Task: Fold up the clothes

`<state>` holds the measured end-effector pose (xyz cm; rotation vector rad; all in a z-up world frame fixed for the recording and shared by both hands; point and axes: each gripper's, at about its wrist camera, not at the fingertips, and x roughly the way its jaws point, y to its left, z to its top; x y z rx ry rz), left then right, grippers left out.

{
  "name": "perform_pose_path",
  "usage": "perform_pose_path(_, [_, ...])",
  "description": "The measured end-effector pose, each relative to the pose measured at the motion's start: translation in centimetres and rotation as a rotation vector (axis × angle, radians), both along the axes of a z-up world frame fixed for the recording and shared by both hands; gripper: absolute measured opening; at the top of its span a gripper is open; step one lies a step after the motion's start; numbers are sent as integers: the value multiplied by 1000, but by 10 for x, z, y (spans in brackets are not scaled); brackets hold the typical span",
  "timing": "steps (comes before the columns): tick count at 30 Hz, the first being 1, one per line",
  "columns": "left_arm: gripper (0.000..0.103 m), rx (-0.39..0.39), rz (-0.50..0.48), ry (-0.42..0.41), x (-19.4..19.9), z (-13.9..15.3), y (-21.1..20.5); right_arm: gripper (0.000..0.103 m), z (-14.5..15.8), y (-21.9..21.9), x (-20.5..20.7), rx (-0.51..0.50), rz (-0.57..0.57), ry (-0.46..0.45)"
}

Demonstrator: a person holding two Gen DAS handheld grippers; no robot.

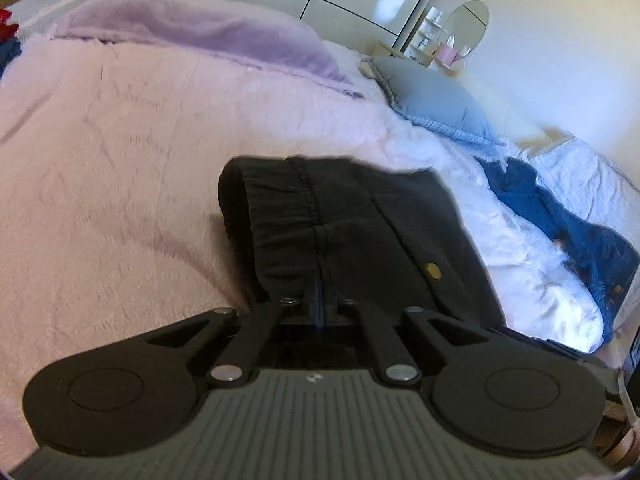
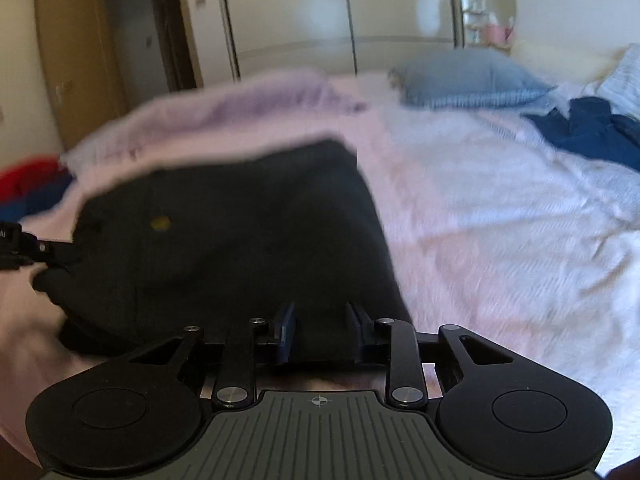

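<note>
Two grippers work on one black garment (image 1: 352, 224) lying on the pink bedspread (image 1: 100, 160). Nearest in the left wrist view, the left gripper (image 1: 320, 304) is pinched fully together on the garment's edge, cloth bunched between its pads. In the right wrist view the right gripper (image 2: 320, 328) stands partly open with black cloth lying between its fingers (image 2: 286, 330); whether the pads press on it I cannot tell. The garment is matt woven stuff with a stitched seam and a brass-coloured stud (image 1: 431, 269). Only the right view shows the left gripper from outside, biting the garment's left edge. Farther off lie a fuzzy lilac blanket (image 1: 192, 32), a blue-grey pillow (image 1: 436, 96) and crumpled denim (image 1: 568, 232).
</note>
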<state>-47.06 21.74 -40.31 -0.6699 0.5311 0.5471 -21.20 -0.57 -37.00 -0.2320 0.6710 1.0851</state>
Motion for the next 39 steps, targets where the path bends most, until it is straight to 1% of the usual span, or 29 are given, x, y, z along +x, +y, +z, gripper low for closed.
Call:
perform_pose_path(1, [3,-12,11,-7,-2,0,1,29,-2,1,2,3,-3,12])
perform_pose_path(3, [2,8,16,3,-4,10,-2,29,8,-1,0,-1,-5,11])
perform_pose_path(5, [2,39,13,0,-10,21,-9,29,23,-10,-5,43,-24,-6])
perform_pose_path(6, [3,44,11,-4,-13,24,-12,29,29,-17,-8,75,-39,-6])
perform_pose_path(7, [3,41,15,-6,-17,27,-15,29,31,-21,-9,79,-55,-1])
perform_pose_path(10, [3,22,32,-19,-35,36,-25,29,28,-25,-14,-26,-95,62])
perform_pose_path(11, [3,14,36,-28,-42,40,-28,29,31,-31,-18,-16,-111,81])
perform_pose_path(13, [3,18,41,-39,-55,47,-32,29,42,-45,-32,41,-115,102])
perform_pose_path(17, [3,47,38,-56,-74,58,-38,29,61,-55,-62,80,-109,60])
perform_pose_path(20, [3,60,23,-57,-75,64,-35,29,70,-49,-75,99,-97,57])
perform_pose_path(24, [3,89,-15,-53,-50,68,-21,29,77,-28,-79,117,-84,39])
perform_pose_path(27, [3,112,-55,-33,-13,63,-4,29,71,-3,-65,115,-67,27])
perform_pose_path(29, [3,125,-83,-20,14,51,11,29,60,15,-50,117,-61,36])
perform_pose_path(31, [5,135,-83,24,39,31,26,29,43,35,-33,127,-24,61])
perform_pose_path(32, [5,139,-74,49,48,20,34,29,34,45,-24,135,3,75])
perform_pose_path(33, [3,141,-62,69,54,10,40,29,26,54,-16,142,24,85])
perform_pose_path(35, [3,102,-52,61,53,3,49,29,12,67,5,145,37,86])
perform_pose_path(36, [3,79,-48,52,52,0,52,22,6,72,16,147,32,94])
perform_pose_path(37, [3,55,-45,43,50,-2,56,0,4,71,31,149,-7,124])
perform_pose_path(38, [3,32,-42,35,48,-4,60,0,4,69,45,151,-41,163])
perform_pose_path(39, [3,3,-33,46,48,-2,63,0,5,65,61,153,-61,227])
